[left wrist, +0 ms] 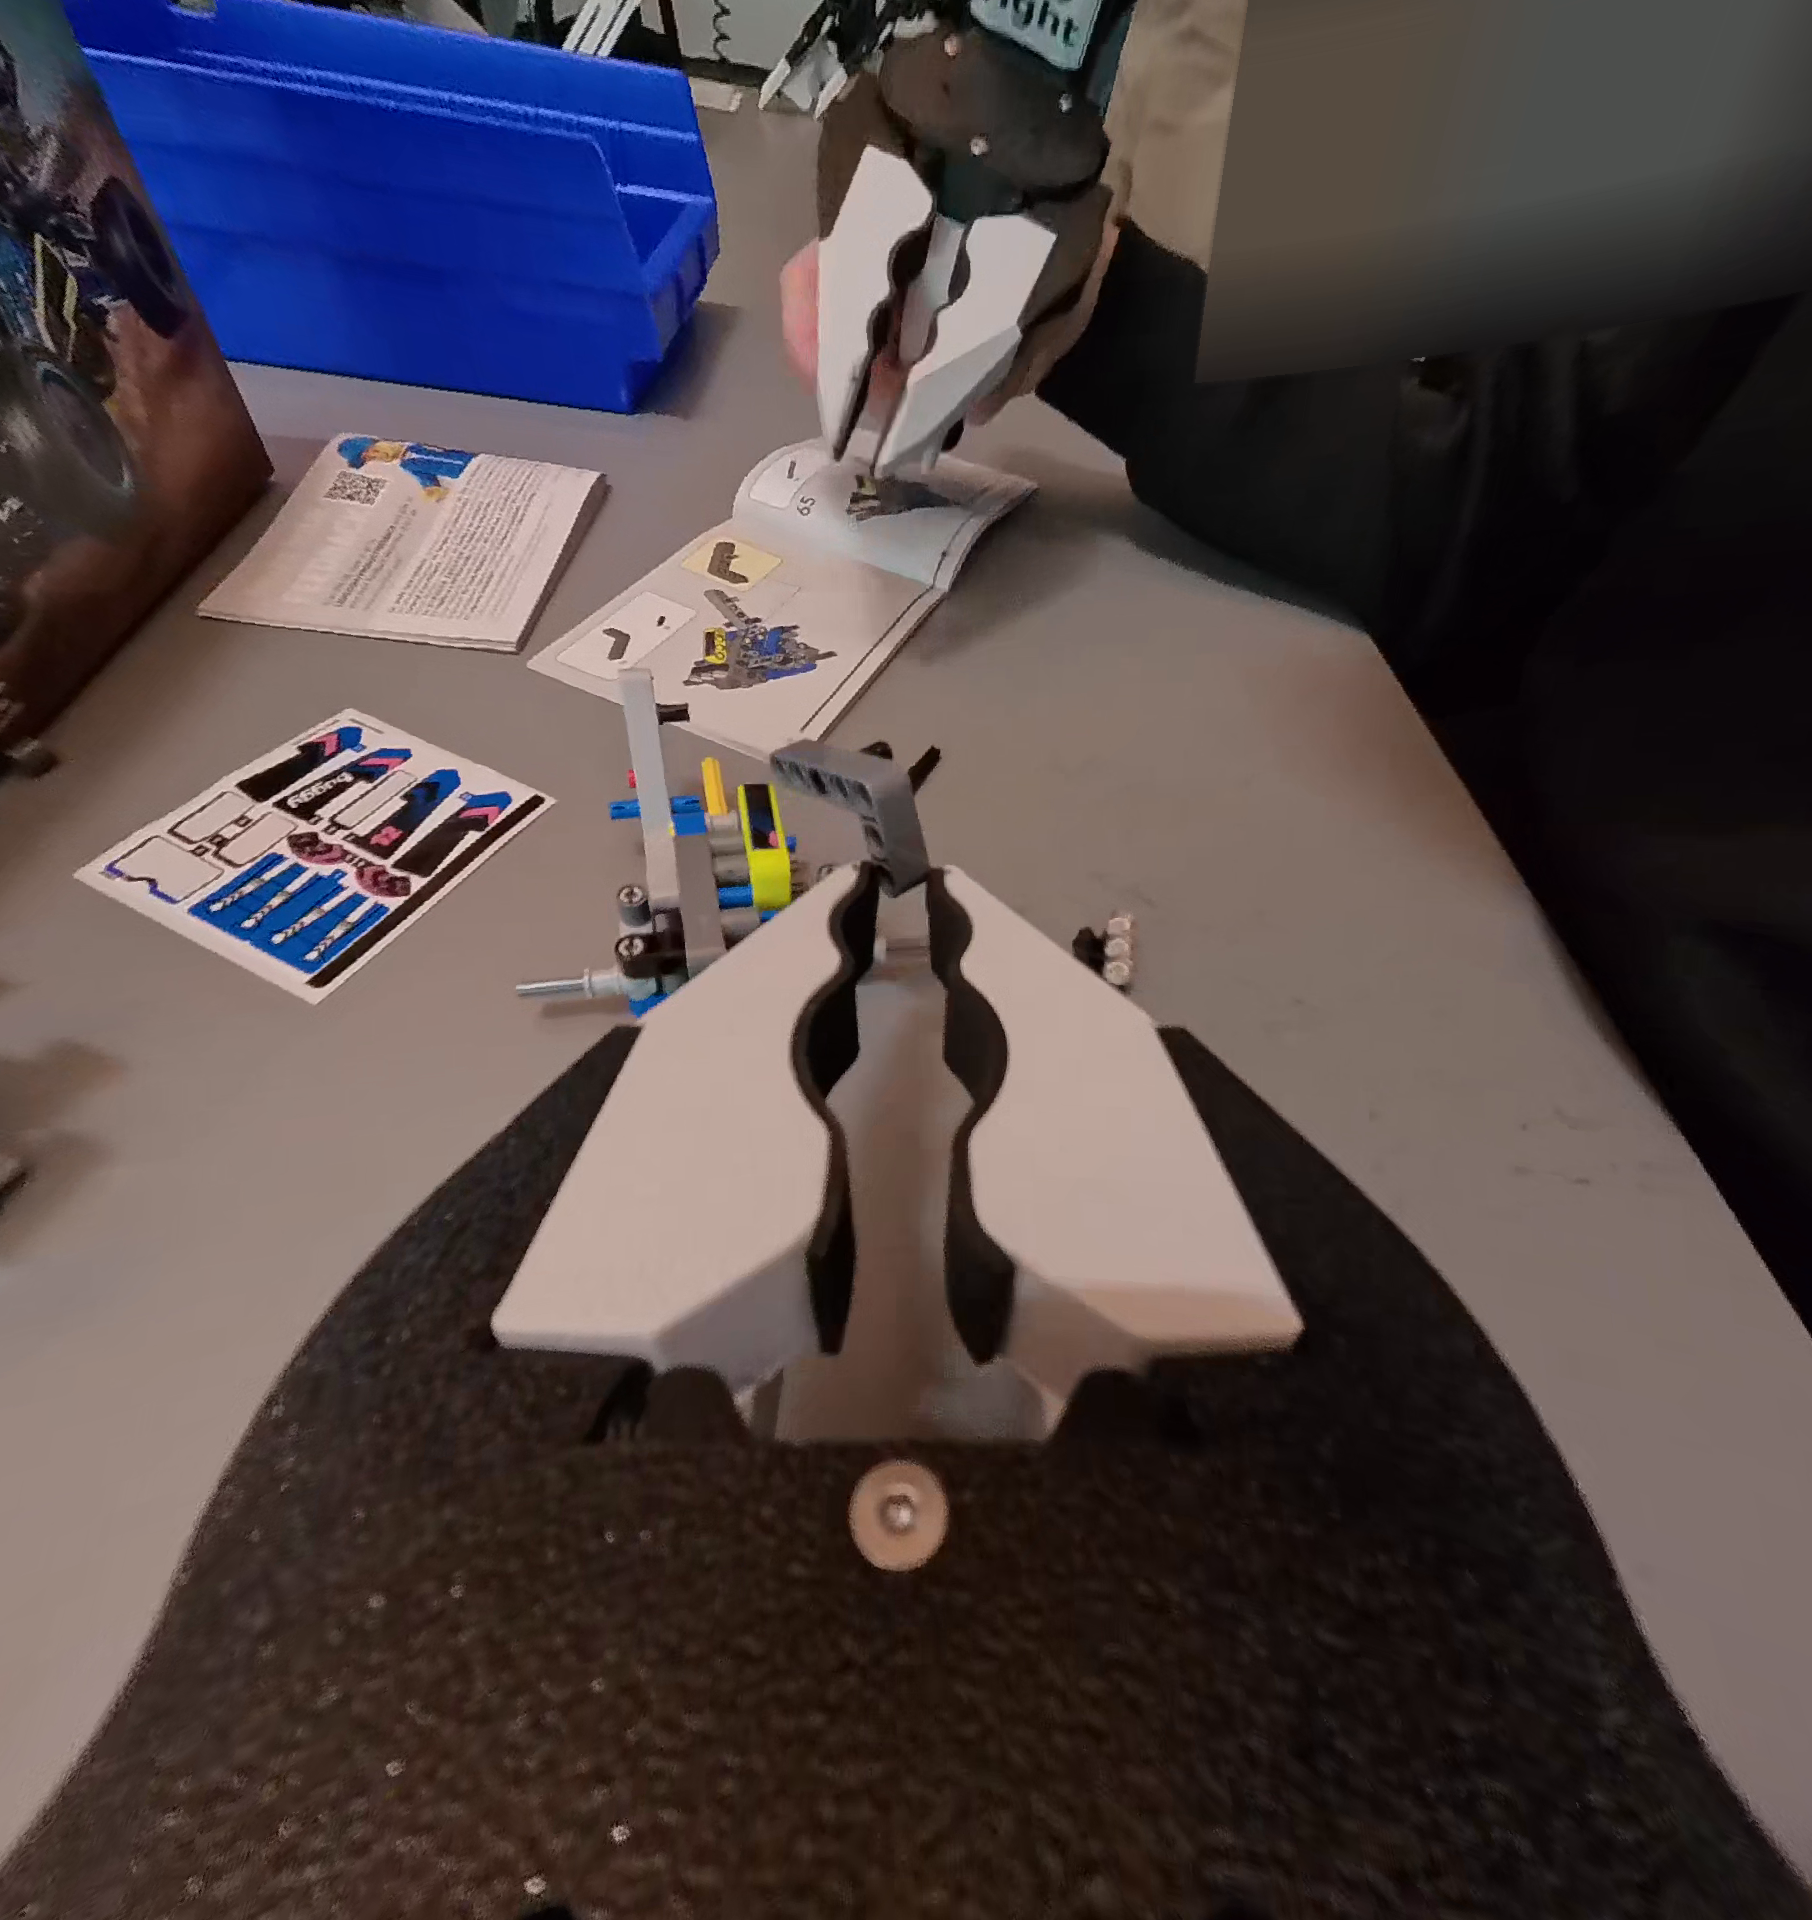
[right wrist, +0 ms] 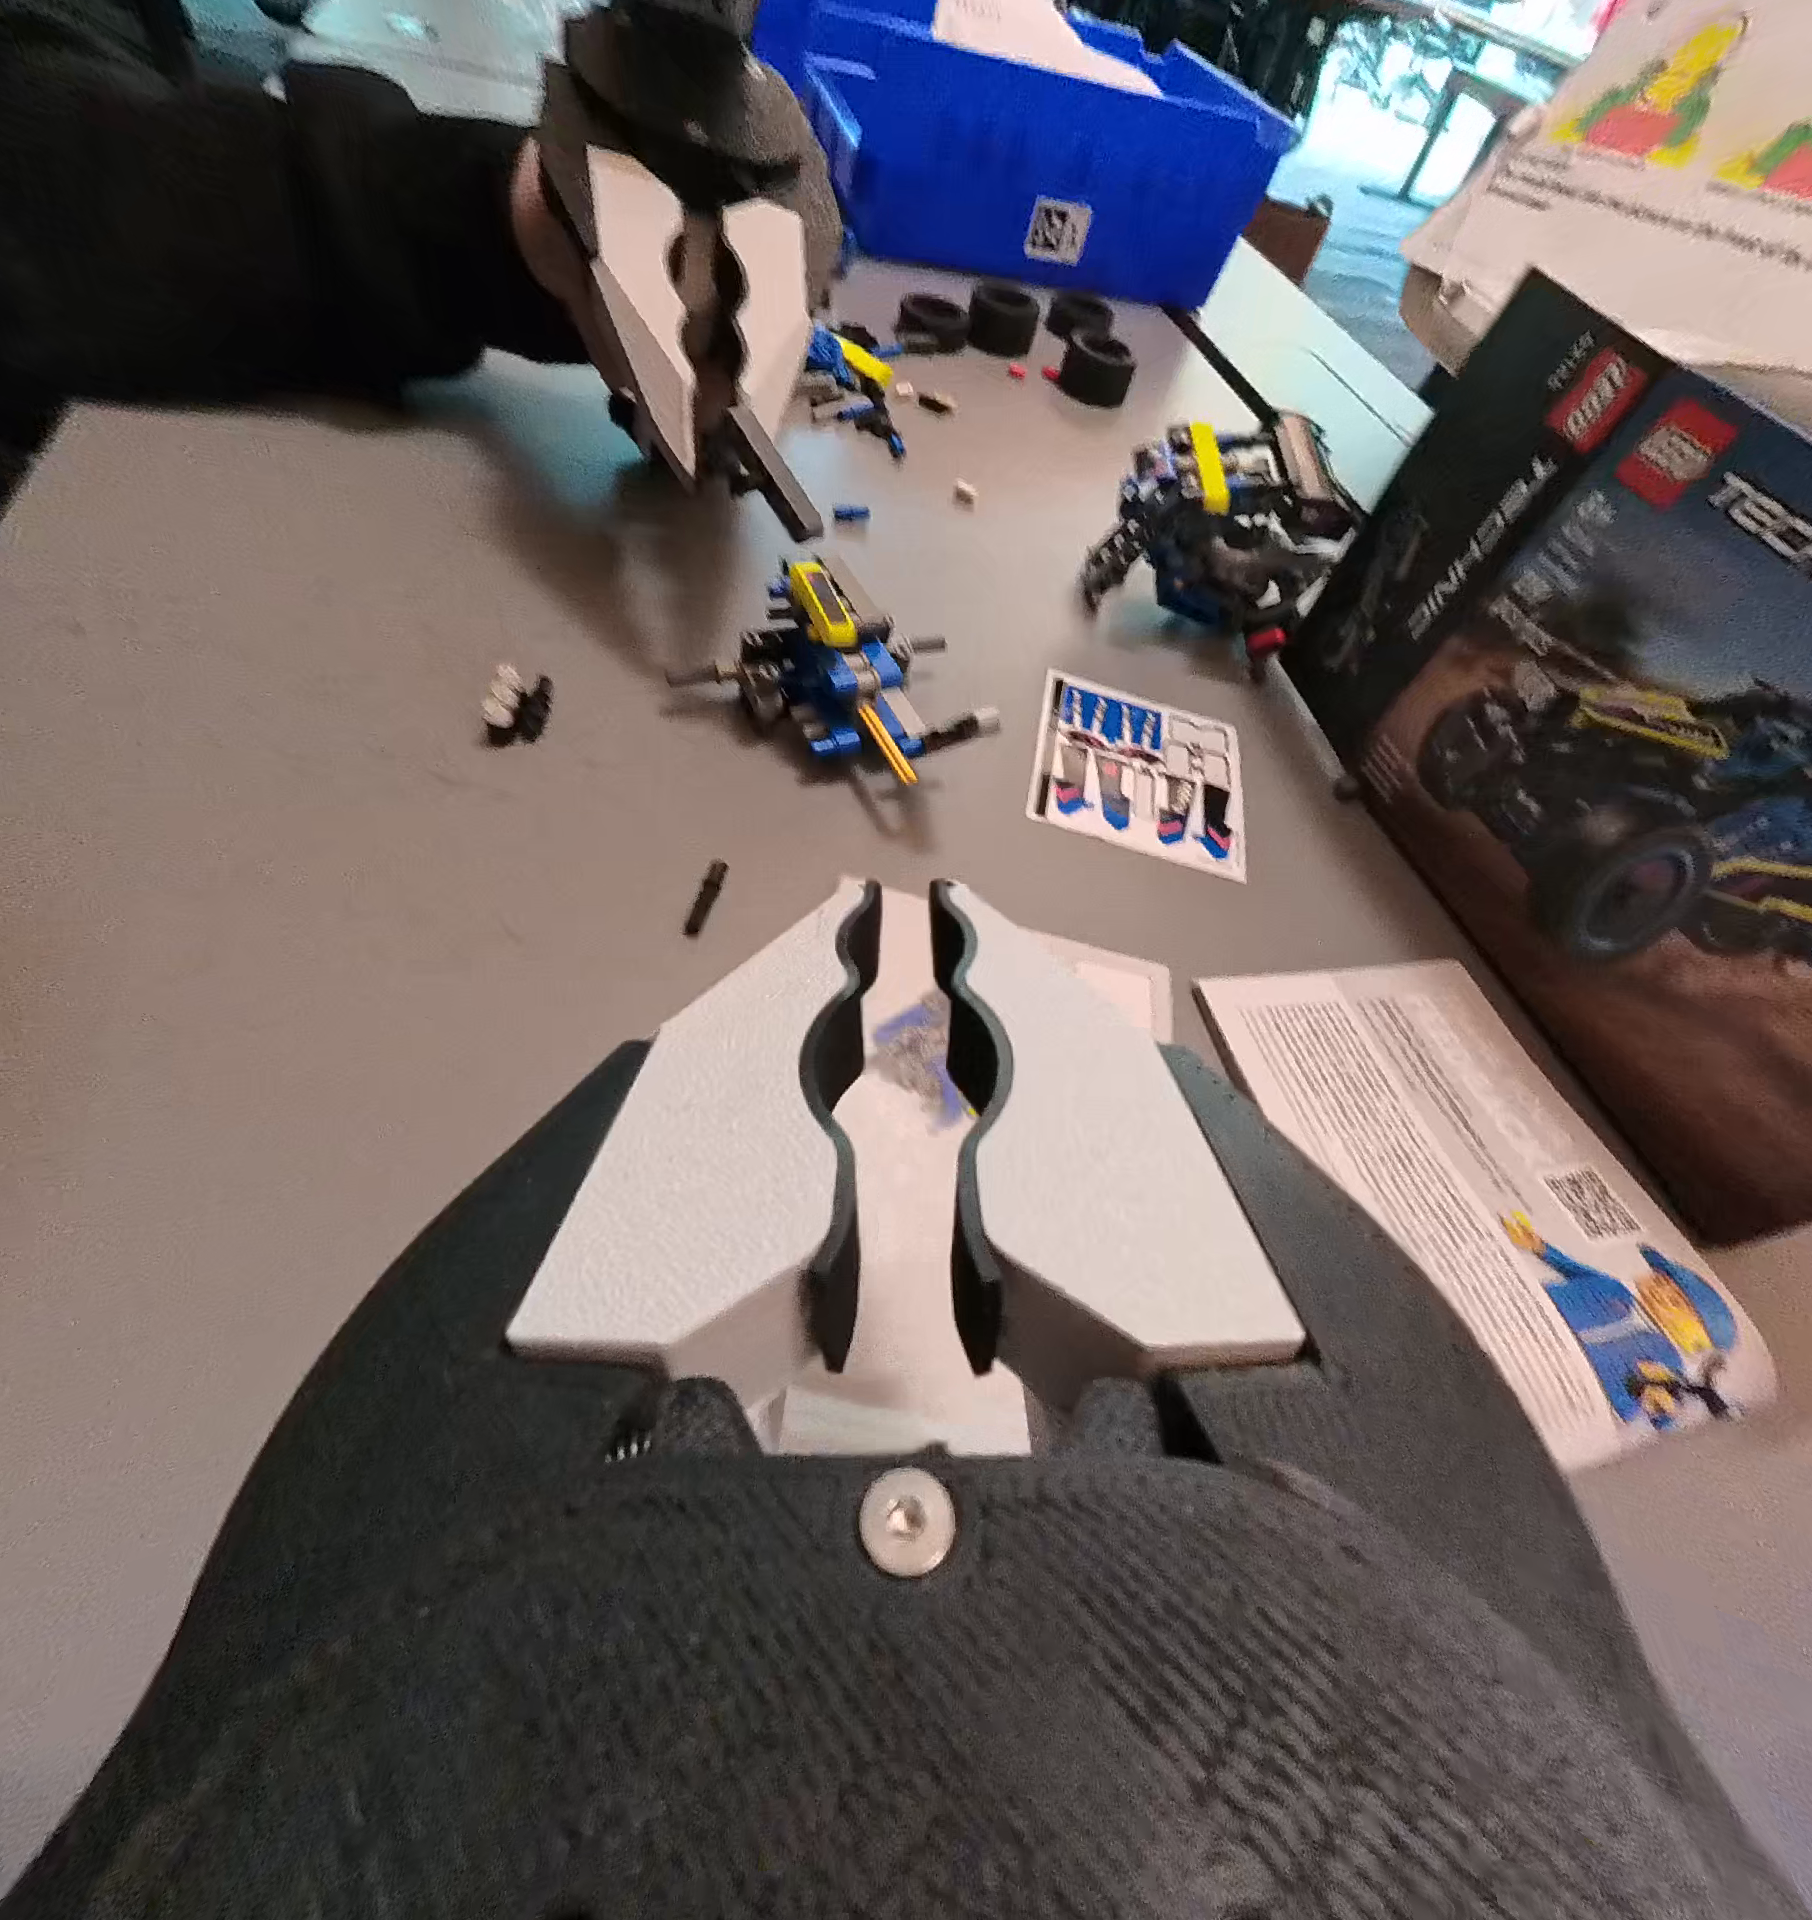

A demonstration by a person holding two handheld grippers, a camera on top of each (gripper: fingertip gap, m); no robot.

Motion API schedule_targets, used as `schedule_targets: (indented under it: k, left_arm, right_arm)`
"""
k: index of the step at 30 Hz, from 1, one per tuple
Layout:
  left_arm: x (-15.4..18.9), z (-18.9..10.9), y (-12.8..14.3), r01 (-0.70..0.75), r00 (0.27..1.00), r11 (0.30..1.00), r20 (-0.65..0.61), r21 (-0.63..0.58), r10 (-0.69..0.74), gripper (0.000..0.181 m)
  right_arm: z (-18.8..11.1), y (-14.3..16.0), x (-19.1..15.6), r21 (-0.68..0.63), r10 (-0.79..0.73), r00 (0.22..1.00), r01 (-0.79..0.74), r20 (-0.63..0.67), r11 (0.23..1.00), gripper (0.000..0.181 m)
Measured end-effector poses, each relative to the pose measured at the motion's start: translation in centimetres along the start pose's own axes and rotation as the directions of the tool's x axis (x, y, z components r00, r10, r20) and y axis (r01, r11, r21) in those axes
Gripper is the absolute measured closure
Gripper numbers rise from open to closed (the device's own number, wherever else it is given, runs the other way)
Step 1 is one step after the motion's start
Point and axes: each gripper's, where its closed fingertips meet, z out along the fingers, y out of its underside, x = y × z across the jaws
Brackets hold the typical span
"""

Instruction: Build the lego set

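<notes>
My left gripper [left wrist: 897, 881] is shut on a grey L-shaped beam [left wrist: 860, 800] and holds it just above the table. The beam is right next to a small blue, yellow and grey lego assembly [left wrist: 694, 883]. In the right wrist view the left gripper [right wrist: 715, 442] shows at the upper left with the beam [right wrist: 777, 483], behind that assembly [right wrist: 829, 665]. My right gripper [right wrist: 902, 891] is narrowly open and empty. Its tips hover over the open instruction booklet [left wrist: 767, 613], where it also shows in the left wrist view [left wrist: 860, 447].
A larger blue and black assembly [right wrist: 1224, 520] stands by the set's box [right wrist: 1608, 779]. Also here are a sticker sheet [right wrist: 1141, 779], a leaflet [right wrist: 1453, 1174], a loose black pin [right wrist: 707, 896], a small black-and-white part [right wrist: 517, 701], tyres [right wrist: 1006, 322] and a blue bin [right wrist: 1027, 156]. The table edge runs along the right in the left wrist view. Left tips to right tips: about 15 cm. From the right gripper's tips to the loose black pin [right wrist: 707, 896] is close to 9 cm.
</notes>
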Motion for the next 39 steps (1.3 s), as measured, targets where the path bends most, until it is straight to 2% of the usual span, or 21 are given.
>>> schedule_targets:
  k: [6,10,13,16,19,21,25,35,39]
  left_arm:
    - [1.2,0.1,-0.7,0.003,0.998,0.999,-0.07,0.033,-0.001,0.175]
    - [3.2,0.4,-0.9,-0.045,0.986,0.998,-0.158,0.035,0.049,0.174]
    - [4.4,1.0,-0.6,-0.082,0.973,0.996,-0.214,0.023,0.085,0.175]
    - [5.4,1.6,-0.4,-0.129,0.96,0.992,-0.25,0.012,0.128,0.175]
    - [6.2,2.0,-0.2,-0.163,0.949,0.987,-0.274,0.002,0.157,0.174]
    - [6.4,2.2,-0.1,-0.174,0.946,0.985,-0.28,-0.006,0.166,0.174]
    - [6.4,2.2,0.0,-0.174,0.945,0.985,-0.284,-0.011,0.164,0.174]
    - [6.6,2.0,-0.2,-0.177,0.941,0.984,-0.293,0.002,0.17,0.174]
    - [6.7,2.2,0.0,-0.181,0.94,0.983,-0.294,-0.008,0.171,0.175]
  right_arm:
    - [2.6,-2.0,-2.0,0.056,-0.006,0.998,0.002,0.064,0.998,0.166]
    - [5.2,-2.5,-4.3,0.036,-0.079,0.991,0.075,0.113,0.997,0.159]
    - [7.0,-3.3,-6.9,0.069,-0.107,0.98,0.096,0.17,0.993,0.157]
    - [8.1,-4.5,-8.4,0.106,-0.145,0.978,0.129,0.15,0.986,0.156]
    - [8.3,-6.2,-10.0,0.192,-0.104,0.977,0.068,0.188,0.979,0.155]
    - [8.6,-5.7,-10.5,0.171,-0.098,0.972,0.062,0.214,0.983,0.156]
    - [8.4,-5.0,-10.1,0.152,-0.151,0.971,0.123,0.186,0.981,0.167]
    - [7.9,-4.6,-9.9,0.158,-0.161,0.968,0.132,0.193,0.979,0.166]
    - [7.9,-4.6,-10.0,0.158,-0.168,0.965,0.137,0.2,0.978,0.173]
